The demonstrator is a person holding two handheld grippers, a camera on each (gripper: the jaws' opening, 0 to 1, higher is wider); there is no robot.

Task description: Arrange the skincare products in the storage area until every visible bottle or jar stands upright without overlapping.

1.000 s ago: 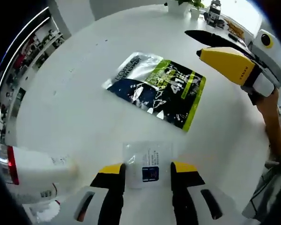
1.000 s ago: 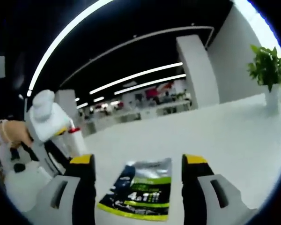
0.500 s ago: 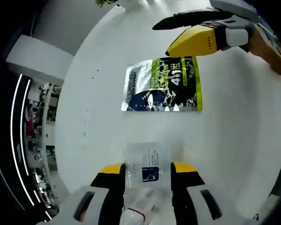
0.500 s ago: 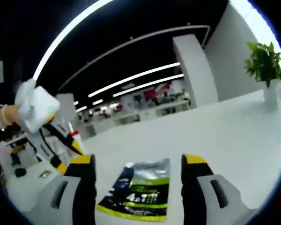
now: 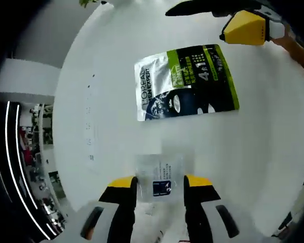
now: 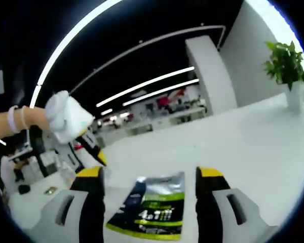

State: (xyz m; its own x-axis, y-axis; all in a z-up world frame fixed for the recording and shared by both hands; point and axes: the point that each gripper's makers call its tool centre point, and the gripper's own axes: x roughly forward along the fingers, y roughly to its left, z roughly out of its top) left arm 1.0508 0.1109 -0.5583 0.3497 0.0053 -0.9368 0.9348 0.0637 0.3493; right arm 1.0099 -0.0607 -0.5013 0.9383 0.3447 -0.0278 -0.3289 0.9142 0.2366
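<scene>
Left gripper view: the left gripper (image 5: 159, 183), its yellow-tipped jaws closed against the two edges of a small clear sachet (image 5: 160, 177) with a blue label, hangs above the white table (image 5: 116, 126); a silver, green and black face-mask pouch (image 5: 187, 81) lies flat farther out, and the right gripper (image 5: 245, 28) hovers just past its far edge. Right gripper view: the right gripper (image 6: 148, 177) stands with its jaws apart and bare above the near end of the pouch (image 6: 154, 205), while the left gripper (image 6: 88, 149) enters from the left; a potted plant (image 6: 289, 66) stands at the far right of the table (image 6: 233, 142).
</scene>
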